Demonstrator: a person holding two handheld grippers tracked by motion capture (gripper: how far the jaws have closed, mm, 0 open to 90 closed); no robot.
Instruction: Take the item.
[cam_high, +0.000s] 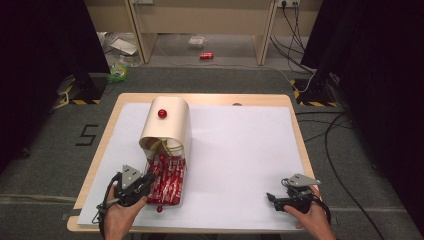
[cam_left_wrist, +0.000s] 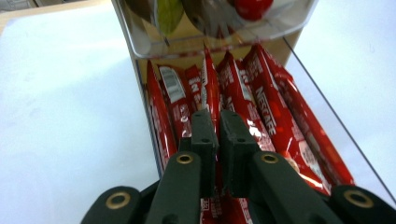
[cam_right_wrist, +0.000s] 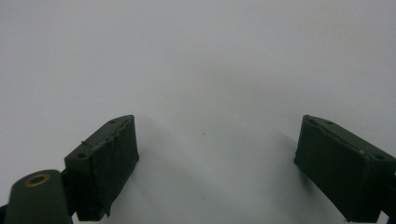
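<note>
Glossy red wrappers (cam_left_wrist: 261, 116) in clear tray (cam_left_wrist: 327, 107), left gripper (cam_left_wrist: 218, 122) pinching one; right gripper (cam_right_wrist: 217, 163) spread.

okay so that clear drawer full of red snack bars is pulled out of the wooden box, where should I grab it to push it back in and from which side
Take the clear drawer by its small red knob at the near front end, coming from the person's side of the table. The drawer runs lengthwise into the wooden box, so a push there probably follows its slide. The open right gripper is free.
</note>
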